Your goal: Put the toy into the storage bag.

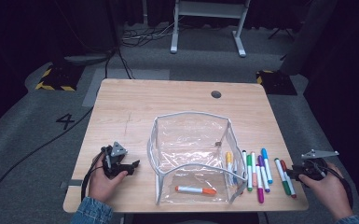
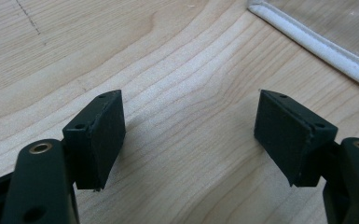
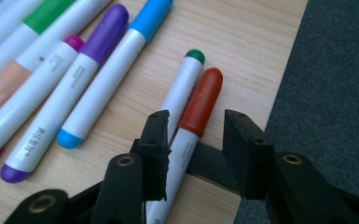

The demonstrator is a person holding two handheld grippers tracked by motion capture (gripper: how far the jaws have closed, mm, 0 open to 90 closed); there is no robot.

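A pale wooden tabletop [image 1: 121,107] is standing on grey carpet [image 1: 23,140]. Black cables [image 1: 135,35] are trailing beyond its far edge, near a white frame's legs [image 1: 205,28]; the room beyond is lying in darkness.

The left gripper [image 2: 189,135] hangs over the bare wooden table [image 2: 168,60], jaws wide apart, with the pouch's white edge [image 2: 317,44] at upper right.

high view: bench [image 1: 135,100] evenly lit, surroundings dark, soft focus | clear pouch [image 1: 191,140] shows faint glare | gripper views: bright, soft shadows under tongs, near tongs slightly blurred, wood grain bends at edges
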